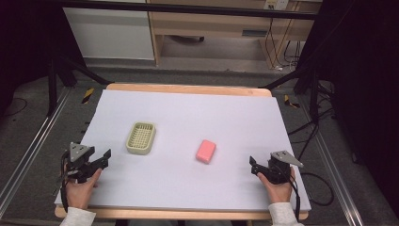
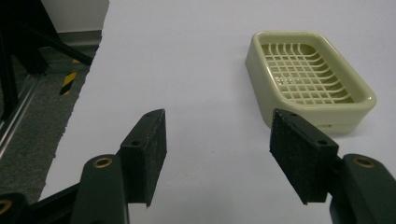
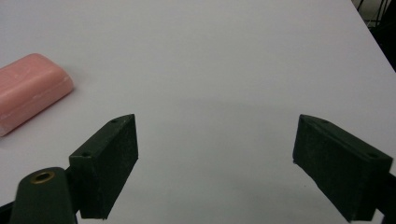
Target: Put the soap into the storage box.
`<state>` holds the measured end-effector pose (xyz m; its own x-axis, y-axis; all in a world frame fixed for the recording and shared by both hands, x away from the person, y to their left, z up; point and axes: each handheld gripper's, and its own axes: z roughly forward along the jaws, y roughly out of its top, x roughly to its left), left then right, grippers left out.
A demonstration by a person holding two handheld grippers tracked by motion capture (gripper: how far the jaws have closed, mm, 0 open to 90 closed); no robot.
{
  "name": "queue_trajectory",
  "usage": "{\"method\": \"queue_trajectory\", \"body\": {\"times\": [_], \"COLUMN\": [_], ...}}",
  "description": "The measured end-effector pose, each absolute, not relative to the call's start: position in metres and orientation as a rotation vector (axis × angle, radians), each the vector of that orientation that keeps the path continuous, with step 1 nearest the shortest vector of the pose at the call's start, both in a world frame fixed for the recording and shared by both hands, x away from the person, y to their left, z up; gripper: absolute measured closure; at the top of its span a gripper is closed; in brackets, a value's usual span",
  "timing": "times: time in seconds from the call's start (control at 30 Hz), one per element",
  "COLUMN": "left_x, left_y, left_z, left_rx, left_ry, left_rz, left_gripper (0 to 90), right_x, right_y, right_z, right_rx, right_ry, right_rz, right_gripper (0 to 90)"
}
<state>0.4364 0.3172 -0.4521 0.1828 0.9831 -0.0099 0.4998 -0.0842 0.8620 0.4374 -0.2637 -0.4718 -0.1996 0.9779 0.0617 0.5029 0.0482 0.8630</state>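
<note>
Pink soap (image 1: 206, 150) lying right of cream dish (image 1: 141, 137); left gripper (image 1: 104, 158), right gripper (image 1: 254, 165), jaws apart, empty

The soap dish (image 1: 141, 138) is pale yellow-green with a lattice grid floor, and the bar of soap (image 1: 206, 151) is plain pink. Both lie on a white table cover (image 1: 188, 113) over a light wood tabletop (image 1: 188, 88). The jaws of both grippers are matte black.

- Soap dish (image 1: 141, 138) is sitting on the table (image 1: 188, 113), left of centre.
- Soap bar (image 1: 206, 151) is lying on the table right of the dish, apart from it, slightly nearer the person.
- Left gripper (image 1: 104, 159) is resting at the near-left edge, right gripper (image 1: 254, 166) at the near-right.
</note>
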Motion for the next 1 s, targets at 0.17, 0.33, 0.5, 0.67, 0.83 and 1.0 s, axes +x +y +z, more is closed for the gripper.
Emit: {"method": "queue_trajectory", "body": {"times": [0.17, 0.33, 0.5, 0.67, 0.83, 1.0], "left_x": [0.434, 0.434, 0.433, 0.433, 0.433, 0.432], "left_y": [0.313, 0.311, 0.305, 0.297, 0.288, 0.281], "left_z": [-0.448, -0.445, -0.441, -0.437, -0.433, -0.430], "left_rx": [1.691, 1.698, 1.717, 1.720, 1.719, 1.737], "left_ry": [1.413, 1.398, 1.374, 1.355, 1.328, 1.316], "left_rz": [0.773, 0.734, 0.709, 0.688, 0.654, 0.635], "left_gripper": [33.7, 32.7, 31.0, 28.7, 26.7, 25.5], "right_x": [0.435, 0.435, 0.435, 0.436, 0.436, 0.436], "right_y": [-0.264, -0.264, -0.265, -0.265, -0.265, -0.266], "right_z": [-0.472, -0.473, -0.473, -0.474, -0.473, -0.473], "right_rx": [1.484, 1.483, 1.479, 1.470, 1.470, 1.471], "right_ry": [1.767, 1.774, 1.784, 1.790, 1.789, 1.790], "right_rz": [1.074, 1.078, 1.073, 1.070, 1.062, 1.052], "right_gripper": [15.3, 16.1, 16.5, 16.6, 16.5, 15.9]}}
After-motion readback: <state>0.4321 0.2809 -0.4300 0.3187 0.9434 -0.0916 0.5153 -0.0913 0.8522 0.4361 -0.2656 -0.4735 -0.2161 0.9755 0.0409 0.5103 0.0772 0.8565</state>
